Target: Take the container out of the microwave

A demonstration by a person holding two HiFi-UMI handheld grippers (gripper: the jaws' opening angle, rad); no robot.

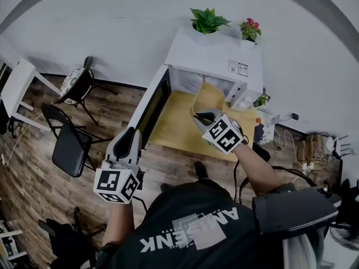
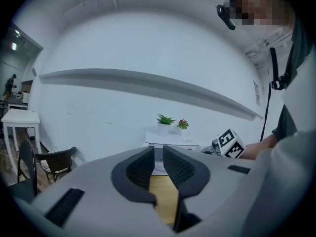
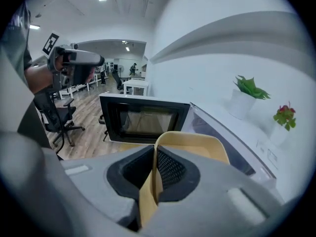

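A white microwave (image 1: 216, 58) stands at the back of a yellow table (image 1: 176, 125), its door (image 1: 154, 102) swung open to the left. My right gripper (image 1: 205, 116) is shut on the near wall of a tan container (image 1: 210, 97), held in the air in front of the microwave's opening. In the right gripper view the container (image 3: 197, 144) rises between the pads of the right gripper (image 3: 154, 154), with the open door (image 3: 143, 120) beyond. My left gripper (image 1: 129, 142) hangs beside the door's outer edge; its jaws are together and hold nothing. Seen from the left gripper (image 2: 158, 157), the microwave (image 2: 170, 142) is far ahead.
Two potted plants (image 1: 208, 20) (image 1: 250, 29) stand on the microwave. Black chairs (image 1: 70, 142) and a white table (image 1: 17, 88) are on the wooden floor to the left. A bottle (image 1: 258, 130) and cables (image 1: 305, 150) lie to the right of the table.
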